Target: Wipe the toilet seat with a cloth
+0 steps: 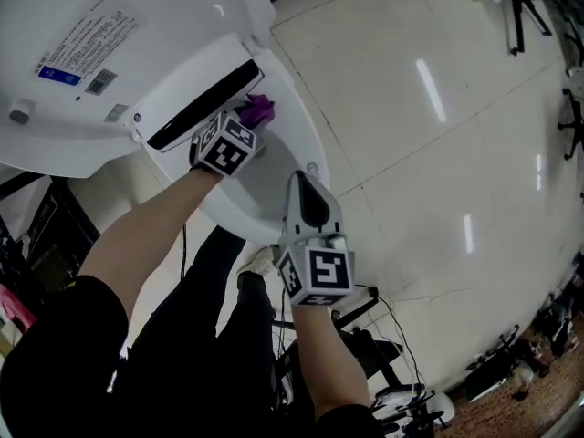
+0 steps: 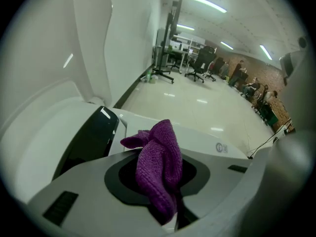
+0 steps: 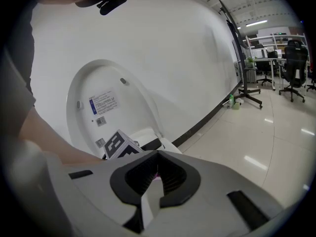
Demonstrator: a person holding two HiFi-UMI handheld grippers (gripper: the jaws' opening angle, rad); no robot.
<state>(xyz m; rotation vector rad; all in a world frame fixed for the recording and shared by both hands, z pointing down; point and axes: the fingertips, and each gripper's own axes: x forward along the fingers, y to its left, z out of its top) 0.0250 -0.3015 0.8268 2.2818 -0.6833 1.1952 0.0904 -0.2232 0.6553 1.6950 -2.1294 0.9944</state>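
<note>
The white toilet seat [image 1: 294,130] lies down, with the lid [image 1: 82,35] raised behind it. My left gripper [image 1: 248,124] is shut on a purple cloth [image 1: 258,109] and holds it at the back of the seat, beside the black hinge panel [image 1: 203,106]. In the left gripper view the cloth [image 2: 159,162] bunches up out of the jaws of the left gripper [image 2: 164,194], over the seat's rim [image 2: 207,138]. My right gripper [image 1: 302,181] hovers over the front of the seat, shut and holding nothing. The right gripper [image 3: 155,176] faces the lid [image 3: 106,90].
A glossy tiled floor [image 1: 438,135] spreads to the right of the toilet. Black stands [image 1: 525,7] sit at the far right, with chair bases and a cable [image 1: 392,322] near my legs. Office chairs [image 2: 200,65] and people are far down the room.
</note>
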